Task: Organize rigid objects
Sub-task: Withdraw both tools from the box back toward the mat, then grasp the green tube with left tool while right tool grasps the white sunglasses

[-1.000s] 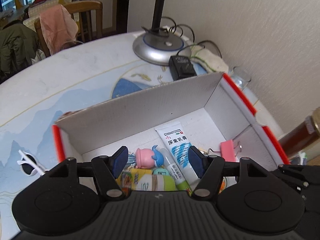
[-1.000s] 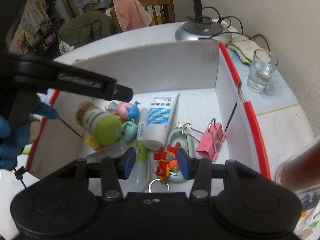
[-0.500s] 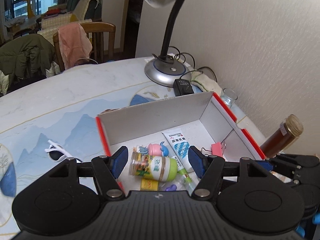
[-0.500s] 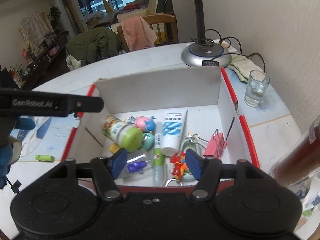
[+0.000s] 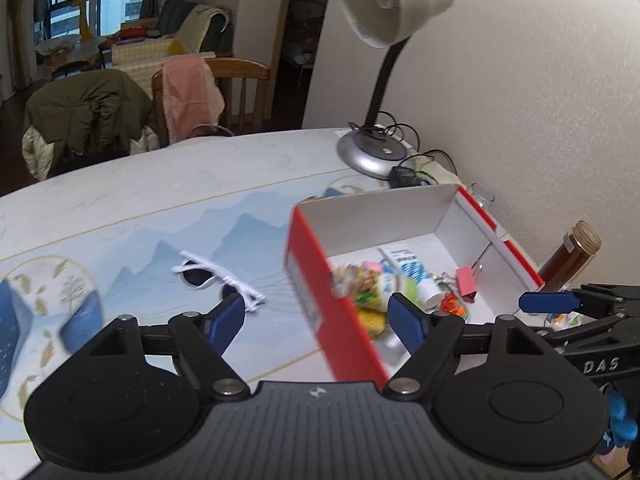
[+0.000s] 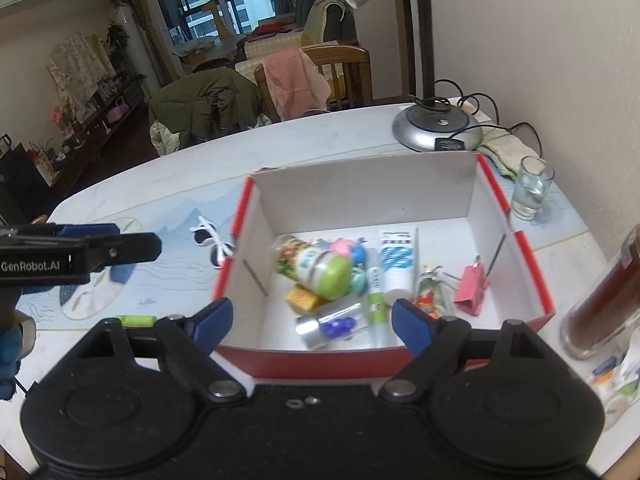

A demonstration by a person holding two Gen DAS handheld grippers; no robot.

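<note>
The red box [image 6: 516, 216] with its white inside sits on the table [image 6: 344, 136], near the wall on the right. It holds the gathered things: a bottle with a green cap [image 6: 316, 266] lying on its side, a white and blue tube [image 6: 398, 260] beside it, a slim green and white stick [image 6: 375, 300] between them, a pink and blue toy [image 6: 348, 249] at the far side of the bottle, a yellow block [image 6: 304, 298], a clear pouch with purple beads [image 6: 332, 326] near the front wall, a red and orange keyring figure [image 6: 428, 304] and a pink binder clip [image 6: 472, 288] toward the right wall.

The right gripper [image 6: 312, 316] hangs above the near wall of the box, jaws spread wide and just now opening further — nothing sits between the blue pads [image 6: 408, 320]. The left gripper [image 5: 316, 316] is over the box's left near corner, also apart and widening, with nothing pinched; the red wall only shows through the gap.

Outside the box, white sunglasses [image 5: 216, 276] lie on the table to its left, and a small green marker [image 6: 138, 320] rests nearer, left of the box. A desk lamp [image 5: 372, 152] stands at the far right, its power adapter [image 6: 450, 144] against the base and a folded cloth [image 6: 504, 148] beside it. A glass of water [image 6: 530, 188] stands just right of the box's far corner — a brown jar [image 6: 604, 304] stands nearer on that side. Beyond the table, a wooden chair [image 6: 340, 72] carries a pink cloth [image 6: 296, 76], with a green jacket [image 6: 204, 108] beside it.
</note>
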